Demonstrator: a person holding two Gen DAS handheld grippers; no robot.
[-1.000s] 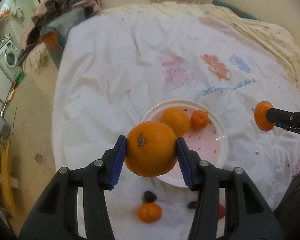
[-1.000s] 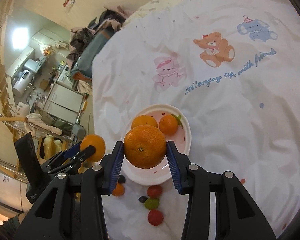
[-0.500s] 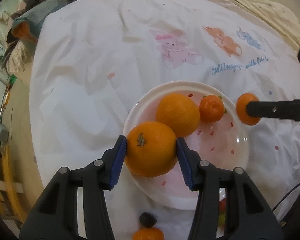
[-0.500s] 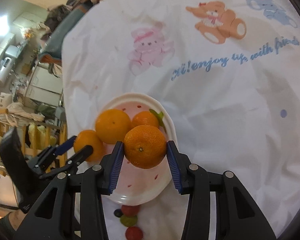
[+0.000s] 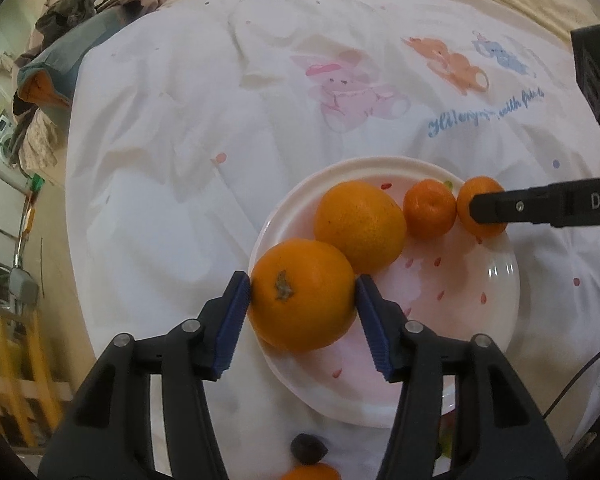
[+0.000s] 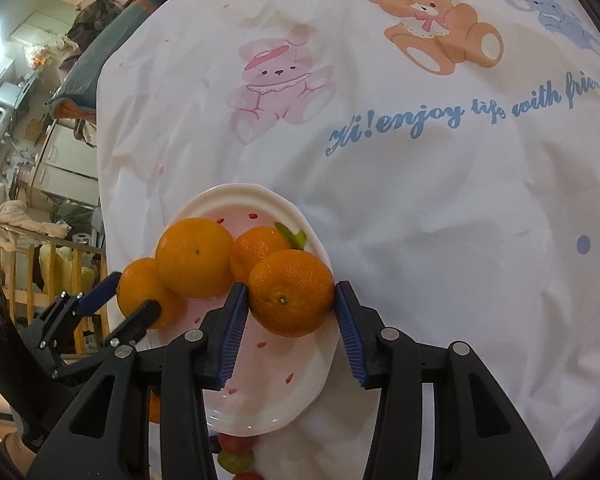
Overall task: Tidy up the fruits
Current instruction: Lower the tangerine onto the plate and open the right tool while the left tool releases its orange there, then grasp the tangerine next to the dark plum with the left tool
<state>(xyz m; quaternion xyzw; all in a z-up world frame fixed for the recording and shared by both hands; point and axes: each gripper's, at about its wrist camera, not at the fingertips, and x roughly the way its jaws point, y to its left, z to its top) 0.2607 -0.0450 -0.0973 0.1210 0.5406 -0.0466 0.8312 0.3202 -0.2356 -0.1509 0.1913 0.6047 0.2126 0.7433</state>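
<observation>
The large orange [image 5: 302,294] sits between the blue pads of the left gripper [image 5: 303,280]. Its stalk scar faces up and it is low over the near left rim of the pink-and-white plate [image 5: 480,340]. That gripper's jaws have just been opening. Even so, the pad tips look to be touching the orange on both sides, and I cannot tell whether the fruit's weight is already on the plate. Just beyond the left gripper's tips, a little to the right, a second large orange [image 5: 360,226] lies on the plate against the held one. Further right of that is a small tangerine [image 5: 430,210] with a green leaf. The right gripper [image 6: 291,284] is closed at a middling width on a mandarin [image 6: 290,292], with a pad tip on each flank. It holds the fruit low over the plate's far right side, pressed up beside the small tangerine. Behind the left gripper's tips, back toward its handles, a dark little fruit [image 5: 308,449] lies off the plate. Behind the right gripper's tips a red fruit [image 6: 236,442] and a green fruit [image 6: 236,460] lie together. All of this rests on a tabletop under a white cloth [image 6: 420,200] printed with teddy bears. Ahead of both grippers, beyond the plate, the cloth lies bare.
</observation>
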